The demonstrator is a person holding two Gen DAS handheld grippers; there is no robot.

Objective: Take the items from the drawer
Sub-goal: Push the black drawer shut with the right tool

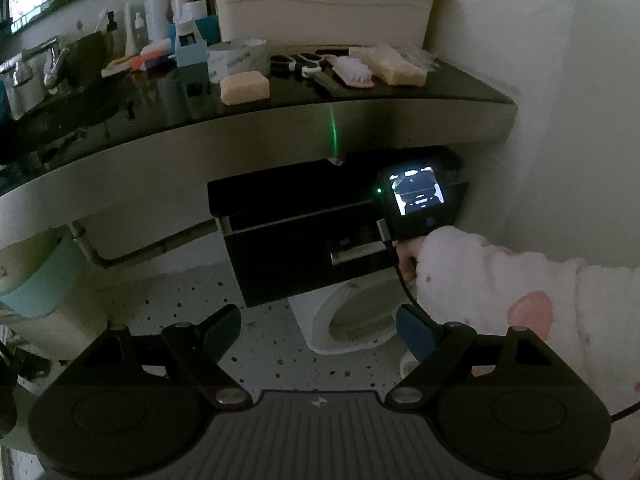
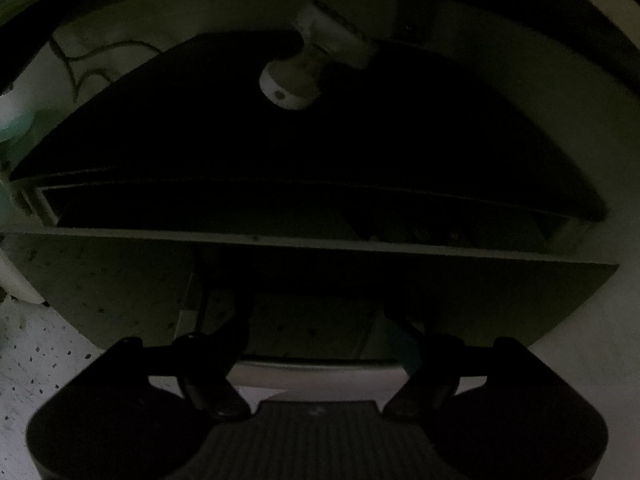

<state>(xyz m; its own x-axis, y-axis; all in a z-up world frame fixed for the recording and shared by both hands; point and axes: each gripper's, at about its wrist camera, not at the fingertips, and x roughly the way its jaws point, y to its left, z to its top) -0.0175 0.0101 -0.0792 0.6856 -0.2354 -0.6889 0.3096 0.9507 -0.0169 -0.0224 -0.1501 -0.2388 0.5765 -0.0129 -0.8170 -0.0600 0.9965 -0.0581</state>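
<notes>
The black drawer [image 1: 312,264] is sitting under the dark counter [image 1: 280,112], close to the wall, and it is standing a little open: a narrow gap is showing along its top edge. In the right wrist view the inside of the drawer [image 2: 280,208] is lying in deep shadow, so I cannot tell what it is holding. A silver bar handle [image 1: 360,254] is running across the drawer front.

On the counter a large beige plastic tub [image 1: 320,4] is standing against the wall; its contents are not showing from this angle. In front of it are lying an orange soap bar [image 1: 245,87], black scissors [image 1: 298,64], a pink brush [image 1: 354,74] and a yellow sponge [image 1: 400,66]. Bottles are crowding the left part of the counter.

The left gripper [image 1: 320,328] is hanging over the speckled floor, below the drawer, with its fingers spread wide and nothing between them. The right gripper [image 2: 320,328] is reaching at the drawer front with its fingers apart, one on each side of the handle [image 2: 316,374]; whether the pads are touching the bar, I cannot tell, because the picture is too dark. In the left wrist view the back of the right gripper [image 1: 418,196], with its lit screen, is covering the right end of the drawer.
</notes>
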